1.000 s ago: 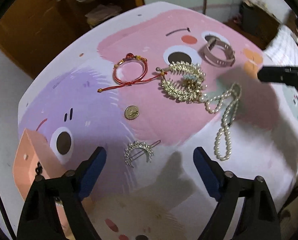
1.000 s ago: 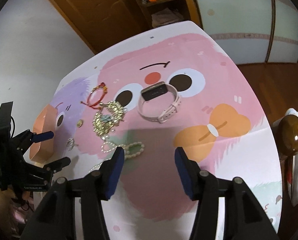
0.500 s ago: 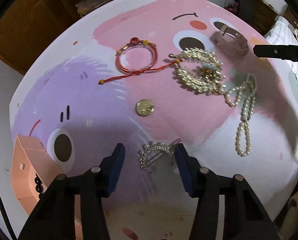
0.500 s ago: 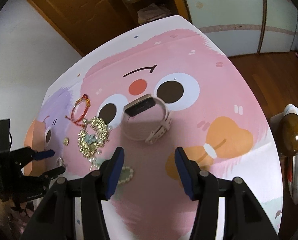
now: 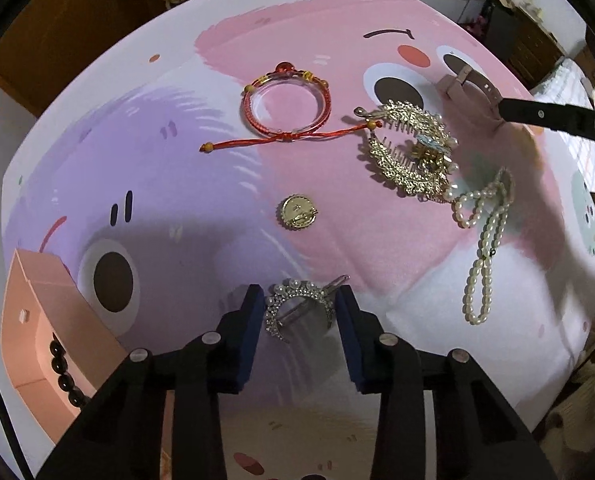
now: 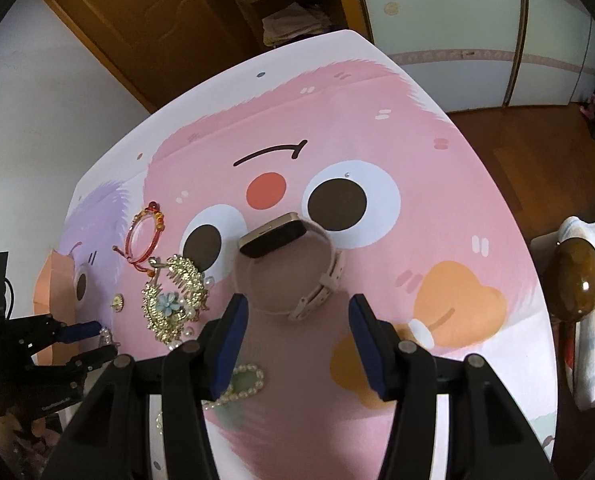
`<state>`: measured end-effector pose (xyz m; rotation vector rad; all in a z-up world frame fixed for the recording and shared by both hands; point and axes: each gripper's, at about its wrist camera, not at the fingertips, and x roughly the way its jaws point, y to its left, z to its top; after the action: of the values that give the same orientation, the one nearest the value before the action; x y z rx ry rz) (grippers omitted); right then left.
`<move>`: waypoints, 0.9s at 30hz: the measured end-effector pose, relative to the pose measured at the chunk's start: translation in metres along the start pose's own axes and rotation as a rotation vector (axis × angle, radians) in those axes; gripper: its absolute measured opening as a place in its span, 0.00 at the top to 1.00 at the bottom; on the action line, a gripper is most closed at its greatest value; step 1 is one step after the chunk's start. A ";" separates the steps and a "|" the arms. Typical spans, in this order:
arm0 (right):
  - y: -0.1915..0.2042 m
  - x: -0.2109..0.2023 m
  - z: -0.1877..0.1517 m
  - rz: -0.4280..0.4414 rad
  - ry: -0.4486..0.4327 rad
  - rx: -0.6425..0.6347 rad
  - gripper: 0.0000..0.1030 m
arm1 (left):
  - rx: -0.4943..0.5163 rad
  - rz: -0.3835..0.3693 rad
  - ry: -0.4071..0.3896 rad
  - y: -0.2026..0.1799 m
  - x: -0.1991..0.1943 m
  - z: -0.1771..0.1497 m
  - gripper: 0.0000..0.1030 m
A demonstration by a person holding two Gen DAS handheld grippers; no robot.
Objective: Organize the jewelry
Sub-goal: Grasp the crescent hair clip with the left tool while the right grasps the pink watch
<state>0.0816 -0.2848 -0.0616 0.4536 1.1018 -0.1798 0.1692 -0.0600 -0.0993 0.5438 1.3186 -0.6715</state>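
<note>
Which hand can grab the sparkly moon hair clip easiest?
The left gripper. Its jaws have just been closing around the moon hair clip, which lies right between its fingers. The right gripper hangs open near the watch instead.

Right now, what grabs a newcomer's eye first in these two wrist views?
The left gripper, jaws just closing, straddles the pearl crescent hair clip at the near edge of the cartoon-face mat. Beyond it lies a scatter: red cord bracelet, gold hair comb, pearl strand. The right gripper hangs open just short of the pink-strapped watch.
</note>
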 end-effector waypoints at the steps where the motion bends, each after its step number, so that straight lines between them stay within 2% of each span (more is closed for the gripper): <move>1: 0.000 0.001 0.001 -0.001 0.005 0.003 0.49 | -0.003 0.000 0.006 0.003 0.001 0.000 0.66; 7: 0.003 0.003 0.004 -0.008 0.026 -0.005 0.49 | -0.038 -0.004 0.102 0.007 0.006 0.017 0.61; 11: 0.004 0.005 0.006 -0.011 0.038 -0.009 0.49 | -0.026 0.011 0.144 0.005 0.008 0.023 0.58; 19: 0.000 0.006 0.009 -0.017 0.051 -0.009 0.49 | -0.057 0.019 0.181 0.001 0.011 0.030 0.61; 20: -0.002 0.006 0.009 -0.020 0.055 -0.010 0.49 | -0.076 0.024 0.183 0.001 0.011 0.031 0.66; 27: -0.004 0.014 0.014 -0.024 0.081 -0.026 0.49 | -0.220 -0.009 0.197 0.016 0.009 0.012 0.66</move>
<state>0.0975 -0.2937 -0.0699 0.4274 1.1878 -0.1691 0.1900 -0.0584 -0.1064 0.4324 1.5586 -0.4807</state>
